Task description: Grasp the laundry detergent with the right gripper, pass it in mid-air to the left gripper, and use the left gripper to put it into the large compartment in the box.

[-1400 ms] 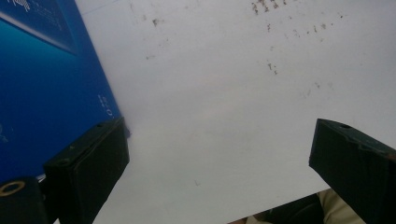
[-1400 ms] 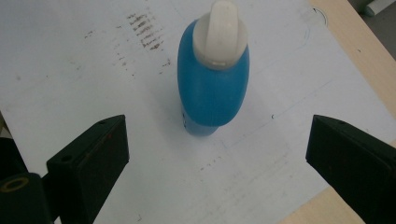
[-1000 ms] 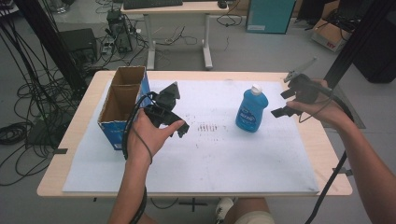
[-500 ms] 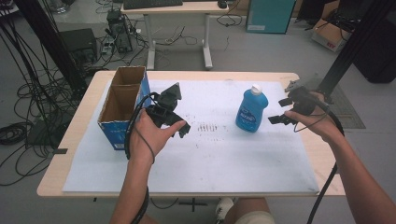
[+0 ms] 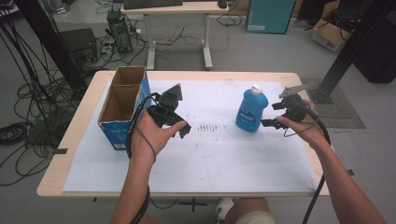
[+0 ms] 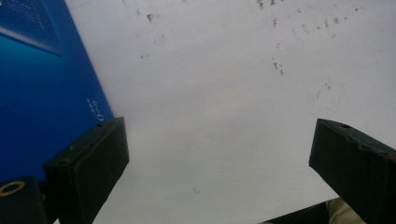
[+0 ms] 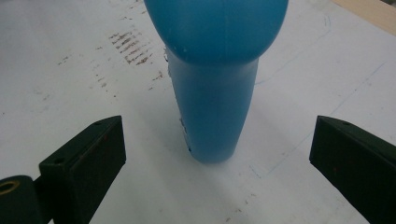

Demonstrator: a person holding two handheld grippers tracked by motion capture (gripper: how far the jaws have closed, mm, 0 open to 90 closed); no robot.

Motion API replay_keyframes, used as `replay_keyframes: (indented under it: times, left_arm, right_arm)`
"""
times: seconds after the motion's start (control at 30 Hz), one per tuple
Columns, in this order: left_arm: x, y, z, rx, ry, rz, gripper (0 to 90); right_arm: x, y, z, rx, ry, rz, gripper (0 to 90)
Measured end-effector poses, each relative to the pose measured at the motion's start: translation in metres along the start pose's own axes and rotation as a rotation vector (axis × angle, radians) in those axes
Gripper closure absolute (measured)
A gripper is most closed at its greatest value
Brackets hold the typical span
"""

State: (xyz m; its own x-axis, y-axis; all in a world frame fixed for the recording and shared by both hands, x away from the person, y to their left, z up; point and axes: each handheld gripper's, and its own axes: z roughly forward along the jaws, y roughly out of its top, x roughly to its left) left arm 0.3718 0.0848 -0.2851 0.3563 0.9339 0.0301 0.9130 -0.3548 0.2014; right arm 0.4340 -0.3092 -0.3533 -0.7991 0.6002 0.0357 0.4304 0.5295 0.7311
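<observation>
My right gripper (image 5: 271, 122) has its jaws spread wide and holds nothing. In the right gripper view the two black jaws stand far apart at the bottom corners, and the blue bottle (image 7: 212, 79) stands ahead of them, in line with the gap but not yet between them; neither jaw touches it. From the high view I see the right gripper just beside the bottle (image 5: 251, 110), on its right side, jaws pointing toward it, with my right hand (image 5: 301, 127) wrapped around the grip and a black cable trailing back along my forearm.

My left gripper (image 5: 183, 130) is wide open too, and empty. In the left gripper view its jaws frame bare white sheet (image 6: 233, 107), speckled with small dark marks toward the top, and the blue wall of the cardboard box (image 6: 42, 88) sits close by the jaw on the left of that view. From above, my left hand (image 5: 148, 137) holds that gripper low over the sheet, just to the right of the box (image 5: 122, 108), well apart from the bottle.

The bottle stands upright on the white sheet (image 5: 215, 158), right of the table's middle, its white cap on top and its label facing me. A patch of dark smudges (image 5: 208, 127) lies on the sheet between the two grippers. The box is open at the top, brown inside and blue outside, and stands at the left end of the wooden table (image 5: 79, 135).
</observation>
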Motion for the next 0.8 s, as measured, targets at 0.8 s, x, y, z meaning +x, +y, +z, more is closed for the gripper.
replay_keyframes:
  times: [0.8]
  left_arm:
    - [0.003, 0.004, 0.01, 0.012, -0.003, -0.003, 5.2]
  right_arm:
    - [0.009, -0.012, 0.041, -0.142, -0.02, 0.075, 2.6]
